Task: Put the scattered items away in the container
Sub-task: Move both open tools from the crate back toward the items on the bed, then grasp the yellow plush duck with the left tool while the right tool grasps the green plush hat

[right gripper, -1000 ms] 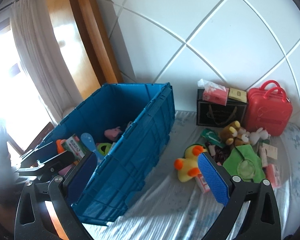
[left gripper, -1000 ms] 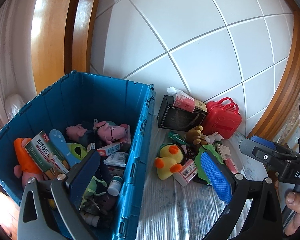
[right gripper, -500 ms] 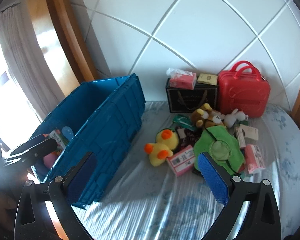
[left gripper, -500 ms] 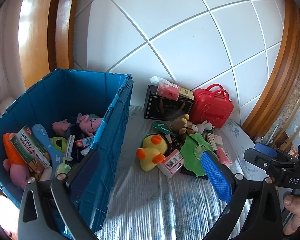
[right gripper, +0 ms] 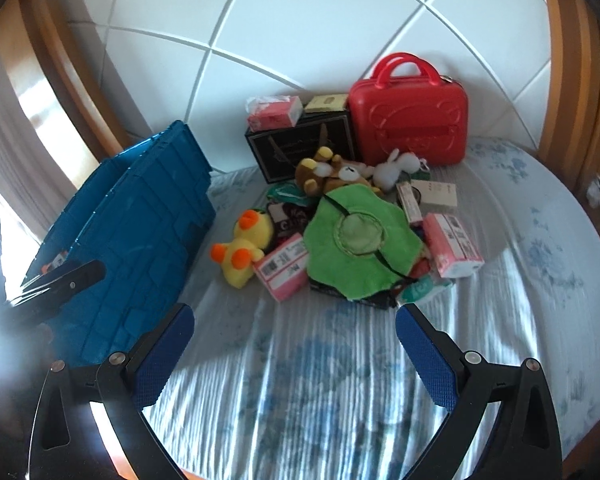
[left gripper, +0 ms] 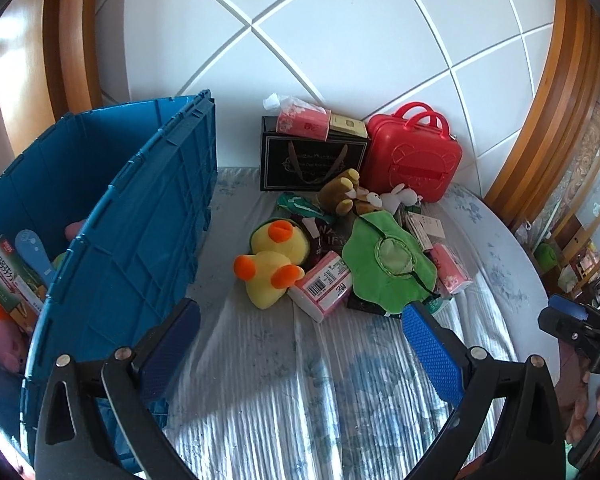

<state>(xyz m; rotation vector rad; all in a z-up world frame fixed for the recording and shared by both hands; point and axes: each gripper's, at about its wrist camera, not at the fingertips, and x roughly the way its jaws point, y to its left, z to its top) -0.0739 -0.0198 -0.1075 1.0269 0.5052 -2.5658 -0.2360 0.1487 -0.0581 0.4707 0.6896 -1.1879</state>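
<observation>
A blue crate [left gripper: 132, 216] stands at the left and holds several toys and boxes; it also shows in the right wrist view [right gripper: 140, 216]. The scattered pile lies to its right: a yellow duck plush [left gripper: 274, 264], a pink barcoded pack [left gripper: 324, 286], a green fabric piece [left gripper: 388, 264], a brown bear [left gripper: 342, 196], a white bunny [left gripper: 400, 196]. My left gripper [left gripper: 300, 344] is open and empty, in front of the pile. My right gripper [right gripper: 292, 356] is open and empty, in front of the duck [right gripper: 246, 246] and the green fabric [right gripper: 360, 240].
A red toy case [left gripper: 414, 160] and a black gift bag [left gripper: 312, 164] with a tissue pack on top stand against the white padded wall. A striped cover [left gripper: 300, 400] spreads under everything. The other gripper shows at the right edge [left gripper: 580, 328].
Both grippers have swung right, away from the crate and toward the pile. The crate has slid to the left of both views. Both stay open and empty.
</observation>
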